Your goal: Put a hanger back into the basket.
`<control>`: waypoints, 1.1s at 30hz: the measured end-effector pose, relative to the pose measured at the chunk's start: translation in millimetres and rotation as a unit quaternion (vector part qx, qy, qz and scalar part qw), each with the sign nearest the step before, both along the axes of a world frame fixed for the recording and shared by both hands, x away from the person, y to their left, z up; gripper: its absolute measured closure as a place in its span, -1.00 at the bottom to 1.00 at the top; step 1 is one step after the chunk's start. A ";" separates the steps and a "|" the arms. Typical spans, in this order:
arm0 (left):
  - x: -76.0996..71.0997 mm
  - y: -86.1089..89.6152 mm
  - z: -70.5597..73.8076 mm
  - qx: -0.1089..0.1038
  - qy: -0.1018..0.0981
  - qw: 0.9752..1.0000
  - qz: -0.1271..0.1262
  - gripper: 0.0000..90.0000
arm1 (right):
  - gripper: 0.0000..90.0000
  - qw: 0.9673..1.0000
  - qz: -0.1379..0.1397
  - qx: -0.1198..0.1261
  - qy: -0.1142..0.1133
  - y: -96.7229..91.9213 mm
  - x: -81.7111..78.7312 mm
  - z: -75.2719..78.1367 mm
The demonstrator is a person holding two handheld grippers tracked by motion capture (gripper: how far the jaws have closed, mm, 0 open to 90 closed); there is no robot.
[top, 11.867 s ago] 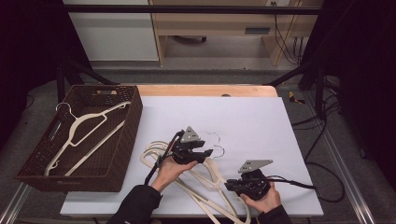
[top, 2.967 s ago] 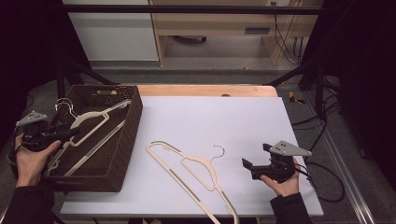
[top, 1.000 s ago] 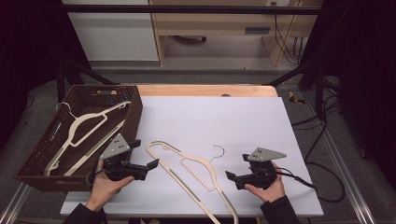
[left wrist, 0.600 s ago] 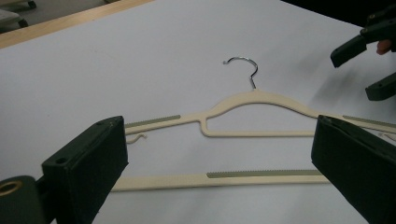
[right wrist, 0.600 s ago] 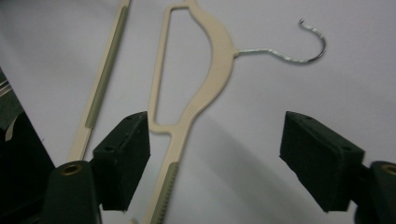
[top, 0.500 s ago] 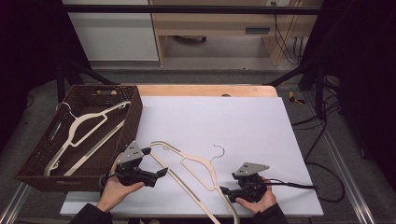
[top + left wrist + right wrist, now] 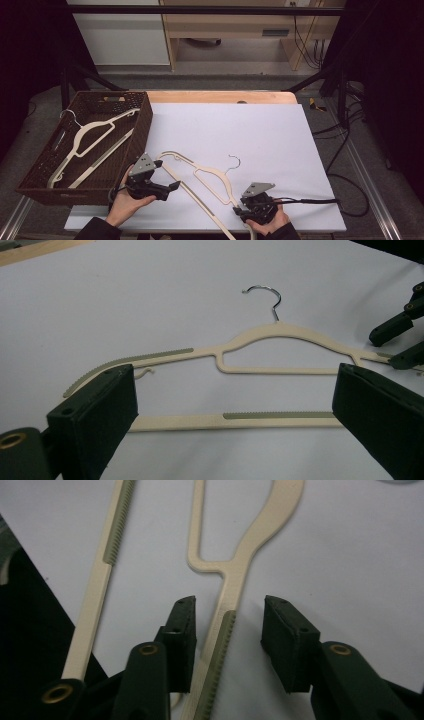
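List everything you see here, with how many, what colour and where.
Hanger on table: one, cream with a metal hook, near edge of the sheet.
Hangers in basket: at least one, cream, lying inside.
Basket: one, dark brown wicker, left end of table.
Table sheet: one, white, covering the tabletop.
Left gripper: one, black, open, fingers straddling the hanger's bottom bar.
Right gripper: one, black, jaws just closing around the hanger's arm, fingers not yet touching.
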State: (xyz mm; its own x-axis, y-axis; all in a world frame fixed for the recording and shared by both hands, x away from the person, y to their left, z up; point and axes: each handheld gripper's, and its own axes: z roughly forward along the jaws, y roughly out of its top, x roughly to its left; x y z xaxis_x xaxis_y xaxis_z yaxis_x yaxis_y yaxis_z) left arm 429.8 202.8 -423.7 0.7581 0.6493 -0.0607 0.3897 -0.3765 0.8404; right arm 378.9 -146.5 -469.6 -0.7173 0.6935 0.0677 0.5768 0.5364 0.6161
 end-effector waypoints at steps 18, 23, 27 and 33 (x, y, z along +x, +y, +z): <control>3.7 -8.5 -3.3 0.000 0.011 1.000 0.001 -0.89 | 0.76 0.997 -0.057 0.007 0.049 1.0 7.0 4.3; 7.5 -14.3 -0.3 -0.001 0.011 1.000 0.003 -0.89 | 0.77 0.998 -0.057 -0.001 0.037 -3.4 16.2 5.5; 11.9 -24.6 6.5 -0.002 0.009 1.000 -0.003 -0.88 | 0.77 0.998 -0.053 0.001 0.029 -4.4 14.8 8.5; 22.1 -53.1 16.6 -0.010 0.008 1.000 -0.014 -0.86 | 0.77 0.999 -0.039 0.005 0.006 -8.8 12.7 12.4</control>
